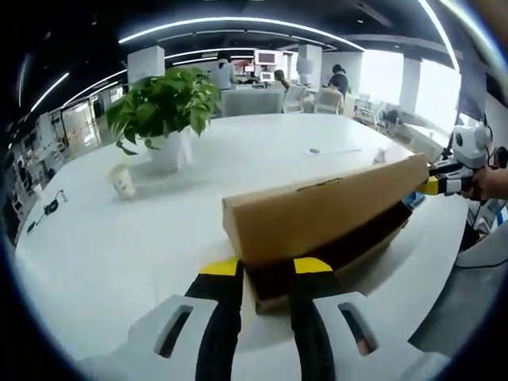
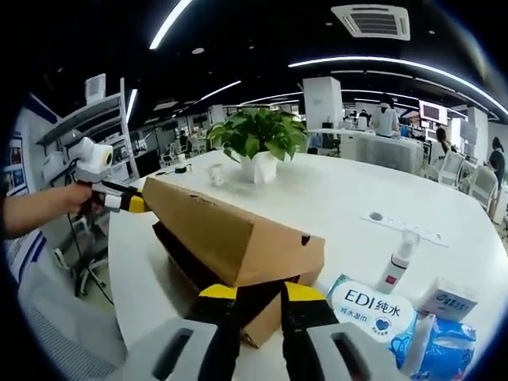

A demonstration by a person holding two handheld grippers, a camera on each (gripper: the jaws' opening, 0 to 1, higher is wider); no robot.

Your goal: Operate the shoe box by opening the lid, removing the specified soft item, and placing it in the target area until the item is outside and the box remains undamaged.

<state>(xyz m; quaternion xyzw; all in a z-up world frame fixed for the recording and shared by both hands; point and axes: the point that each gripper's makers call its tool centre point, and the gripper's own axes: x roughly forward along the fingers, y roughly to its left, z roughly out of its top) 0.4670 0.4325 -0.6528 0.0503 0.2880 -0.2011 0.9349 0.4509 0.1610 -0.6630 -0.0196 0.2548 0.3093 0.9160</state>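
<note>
A brown cardboard shoe box lies on the white table (image 1: 95, 254). Its lid (image 1: 317, 210) is raised off the base (image 1: 373, 255) and tilted, leaving a dark gap in which I cannot make out any contents. My left gripper (image 1: 267, 266) is shut on the near end of the lid, yellow tips at its lower rim. The right gripper (image 1: 435, 185) holds the far end. In the right gripper view the lid (image 2: 230, 230) slopes over the base (image 2: 266, 324), the right gripper (image 2: 262, 292) is shut on its near end, and the left gripper (image 2: 131, 202) holds the far end.
A potted plant (image 1: 163, 107) (image 2: 258, 135) and a paper cup (image 1: 121, 181) stand beyond the box. A wet-wipe pack (image 2: 373, 309), a spray bottle (image 2: 397, 262) and a small carton (image 2: 448, 302) lie right of it. People and chairs are far behind.
</note>
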